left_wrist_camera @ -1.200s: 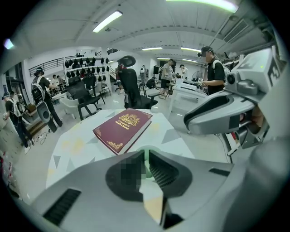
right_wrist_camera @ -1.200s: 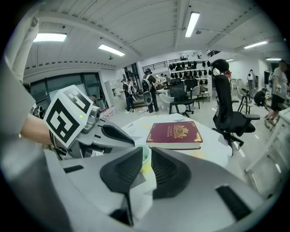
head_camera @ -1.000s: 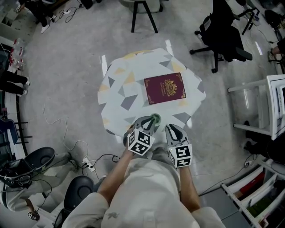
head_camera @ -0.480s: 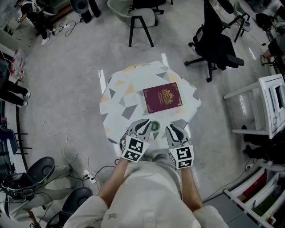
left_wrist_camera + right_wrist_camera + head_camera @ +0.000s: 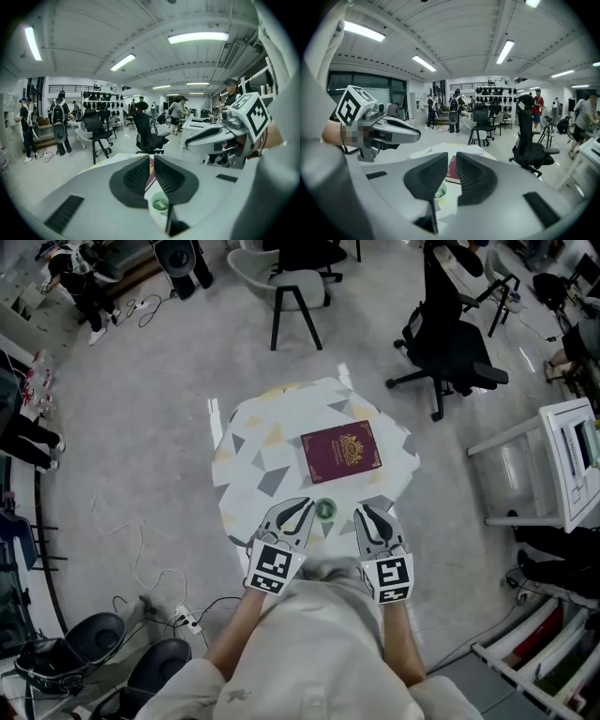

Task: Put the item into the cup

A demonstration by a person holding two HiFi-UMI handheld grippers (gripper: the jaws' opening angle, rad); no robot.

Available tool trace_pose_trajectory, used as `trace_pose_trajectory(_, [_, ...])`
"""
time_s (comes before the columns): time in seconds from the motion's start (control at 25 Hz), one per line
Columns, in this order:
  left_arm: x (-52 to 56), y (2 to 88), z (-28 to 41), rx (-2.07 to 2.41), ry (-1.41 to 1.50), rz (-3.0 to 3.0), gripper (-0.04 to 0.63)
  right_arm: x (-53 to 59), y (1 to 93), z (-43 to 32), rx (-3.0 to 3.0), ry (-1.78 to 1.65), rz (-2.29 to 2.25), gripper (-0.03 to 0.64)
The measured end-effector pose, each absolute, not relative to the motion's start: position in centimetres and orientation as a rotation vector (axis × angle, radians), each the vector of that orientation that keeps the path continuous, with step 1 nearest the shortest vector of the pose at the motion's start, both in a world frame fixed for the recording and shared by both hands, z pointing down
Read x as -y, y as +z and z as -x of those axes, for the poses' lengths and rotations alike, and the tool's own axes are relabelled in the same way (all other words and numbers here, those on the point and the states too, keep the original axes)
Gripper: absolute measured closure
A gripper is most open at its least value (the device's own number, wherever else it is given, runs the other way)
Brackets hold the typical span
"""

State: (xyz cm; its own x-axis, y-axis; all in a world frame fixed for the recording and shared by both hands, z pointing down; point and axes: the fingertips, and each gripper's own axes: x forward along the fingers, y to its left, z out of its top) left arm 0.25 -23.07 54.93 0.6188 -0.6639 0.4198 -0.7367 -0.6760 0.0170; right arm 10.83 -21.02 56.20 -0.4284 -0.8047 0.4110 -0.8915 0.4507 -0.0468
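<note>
A small green cup [image 5: 324,509] stands near the front edge of the round patterned table [image 5: 253,460]. In the left gripper view the cup [image 5: 159,210] holds a pale green item [image 5: 161,204]. My left gripper [image 5: 298,507] hangs just left of the cup, shut and holding nothing. My right gripper [image 5: 365,513] hangs just right of it, also shut and holding nothing. In the right gripper view the cup [image 5: 439,191] shows partly behind the left jaw. Neither gripper touches the cup.
A maroon book [image 5: 341,452] lies flat behind the cup on the table's far right. Black office chairs [image 5: 450,329] and a grey chair [image 5: 286,282] stand beyond the table. A white shelf unit [image 5: 553,465] is at the right, cables [image 5: 178,610] on the floor at the left.
My left gripper has drawn back from the cup toward me, leaving the cup uncovered. The right gripper has hardly moved. The head view has shifted, so the table sits a little higher in frame.
</note>
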Motion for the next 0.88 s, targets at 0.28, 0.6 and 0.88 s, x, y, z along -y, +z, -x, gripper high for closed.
trace_pose_trajectory(0.28, [22.7, 54.1, -0.7, 1.17, 0.557, -2.671, 0.554, 21.2, 54.6, -11.8, 2.39, 0.328, -1.476, 0.557])
trace_pose_trajectory(0.6, [22.4, 53.9, -0.8, 1.173, 0.554, -2.675, 0.554, 21.1, 54.3, -11.6, 2.407, 0.328, -1.475, 0.557])
trace_pose_trajectory(0.88, [22.6, 54.1, -0.6, 1.177, 0.559, -2.667, 0.554, 21.6, 54.1, -11.1, 2.425, 0.324, -1.463, 0.557])
